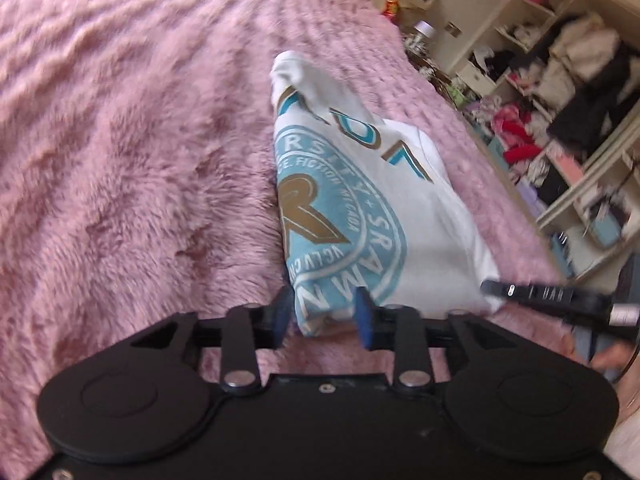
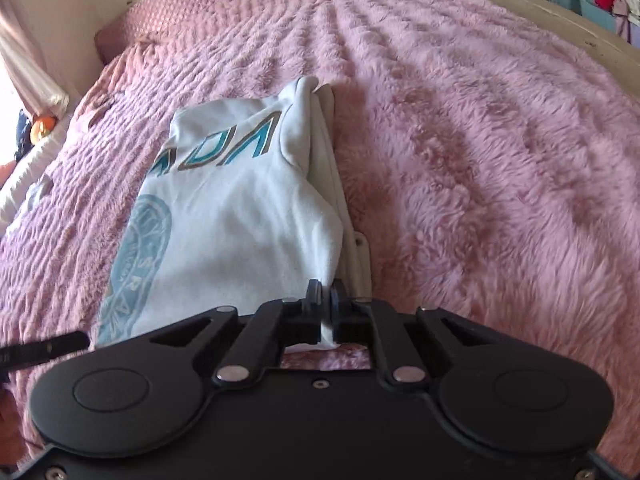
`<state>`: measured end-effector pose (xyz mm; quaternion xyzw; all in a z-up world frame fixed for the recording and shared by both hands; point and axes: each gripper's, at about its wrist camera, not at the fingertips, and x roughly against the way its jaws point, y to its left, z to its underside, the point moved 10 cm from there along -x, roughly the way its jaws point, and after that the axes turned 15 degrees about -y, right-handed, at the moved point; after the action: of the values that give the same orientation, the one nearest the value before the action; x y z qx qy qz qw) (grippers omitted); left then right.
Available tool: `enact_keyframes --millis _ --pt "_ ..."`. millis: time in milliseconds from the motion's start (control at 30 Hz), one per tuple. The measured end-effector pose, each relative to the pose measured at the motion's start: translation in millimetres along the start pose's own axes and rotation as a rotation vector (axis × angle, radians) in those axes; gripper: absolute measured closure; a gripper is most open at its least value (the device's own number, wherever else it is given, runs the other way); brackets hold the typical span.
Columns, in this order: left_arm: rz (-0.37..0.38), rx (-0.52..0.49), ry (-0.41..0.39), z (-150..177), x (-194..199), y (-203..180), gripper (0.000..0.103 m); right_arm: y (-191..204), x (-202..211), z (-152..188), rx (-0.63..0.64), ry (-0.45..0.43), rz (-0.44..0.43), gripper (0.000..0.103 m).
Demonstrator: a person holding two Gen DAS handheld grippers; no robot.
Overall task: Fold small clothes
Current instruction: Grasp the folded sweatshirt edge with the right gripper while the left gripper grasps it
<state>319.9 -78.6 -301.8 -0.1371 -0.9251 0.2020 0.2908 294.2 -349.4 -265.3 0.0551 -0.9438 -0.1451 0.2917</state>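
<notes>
White shirt point(image 1: 372, 200) on pink bed point(image 1: 120, 140), long axis running away from both grippers; right gripper point(image 2: 327, 300) clenched on its near corner, left gripper point(image 1: 324, 312) fingers parted astride near hem, not pinching.

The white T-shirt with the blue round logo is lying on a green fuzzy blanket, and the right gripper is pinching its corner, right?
Not quite: the blanket is pink, not green, as the right wrist view shows. The white T-shirt does lie on it, with the right gripper pinching its corner.

Pink furry blanket point(image 2: 480, 140) covering bed, folded white T-shirt point(image 2: 240, 208) on it
</notes>
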Motion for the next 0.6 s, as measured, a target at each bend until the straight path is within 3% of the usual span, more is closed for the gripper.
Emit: enact_keyframes --millis 133,300,333,367,433,600 --pt "-0.004 -0.072 0.020 12.0 -3.6 -9.3 0.068 0.8 -3.7 -0.2 -0.014 0.005 0.005 0.098" --pt "-0.071 -0.169 0.018 22.5 -16.1 -6.4 0.068 0.2 -3.8 0.8 -0.008 0.011 0.008 0.098" --pt "-0.081 -0.186 0.028 24.4 -20.1 -5.4 0.070 -0.3 -4.3 0.3 -0.010 0.012 0.008 0.098" --pt "-0.079 -0.203 0.038 25.8 -22.2 -5.1 0.082 -0.8 -4.7 0.3 -0.014 0.013 0.007 0.098" --pt "-0.060 -0.234 0.068 29.4 -25.1 -6.2 0.096 -1.8 -5.5 1.0 -0.023 0.016 0.007 0.098" --pt "-0.072 -0.238 0.029 22.5 -23.8 -3.8 0.101 -2.1 -6.3 -0.5 -0.010 0.006 0.011 0.099"
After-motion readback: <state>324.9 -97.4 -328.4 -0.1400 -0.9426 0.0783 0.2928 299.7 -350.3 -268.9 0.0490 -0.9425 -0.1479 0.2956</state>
